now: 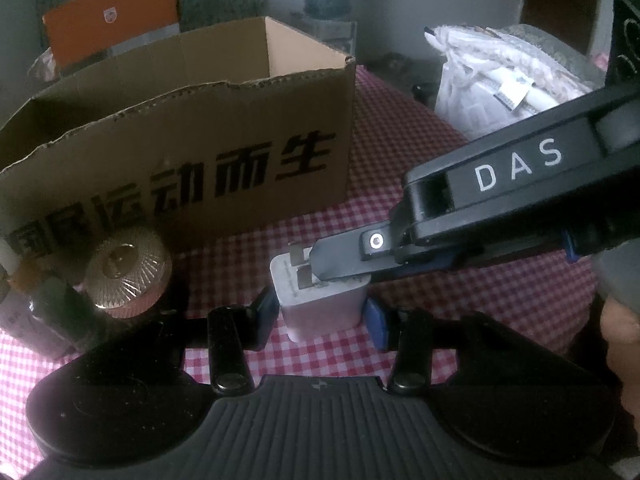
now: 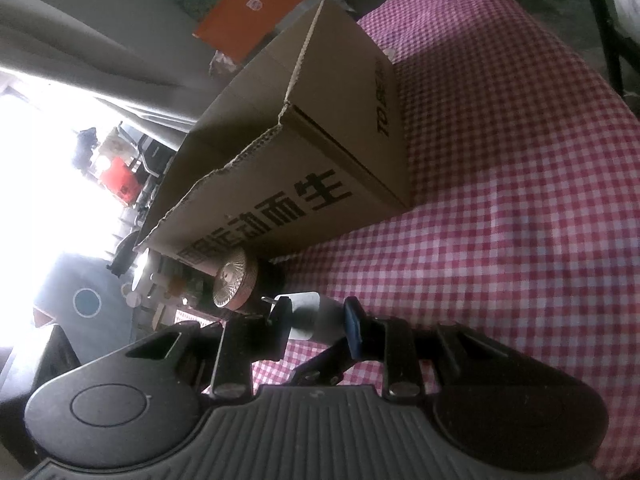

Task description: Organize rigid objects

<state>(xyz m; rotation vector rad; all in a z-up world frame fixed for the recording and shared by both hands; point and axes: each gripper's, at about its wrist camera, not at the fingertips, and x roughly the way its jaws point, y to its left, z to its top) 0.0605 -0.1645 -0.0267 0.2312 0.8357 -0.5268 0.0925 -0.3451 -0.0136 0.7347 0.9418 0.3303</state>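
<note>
- While both grippers meet over the checked tablecloth [image 1: 460, 288], the white plug adapter [image 1: 320, 300] stands on the cloth between them, its metal prongs [image 1: 298, 264] turned toward the cardboard box [image 1: 180, 152].
- Left gripper [image 1: 322, 316]: jaws at a narrow setting, one blue pad [image 1: 376, 320] against each side of the adapter's body, so the adapter is clamped.
- Right gripper [image 2: 316, 316]: reaching in from the right of the left-wrist view, jaws narrow and closed on the same adapter; its upper finger [image 1: 340, 258] lies across the adapter's top next to the prongs.
- Cardboard box: open-topped, torn along its upper edge, printed with large black characters, standing on the cloth just behind the adapter.
- Round ribbed jar lid [image 1: 128, 272]: pink and metallic, near the box's front wall, beside the adapter on the left.
- Dark bottles [image 1: 44, 312]: clustered at the lid's left; too blurred to identify further.
- White plastic bag [image 1: 480, 92]: well apart, at the far right edge of the table.
- Orange carton [image 1: 112, 28]: behind the cardboard box, upright.
</note>
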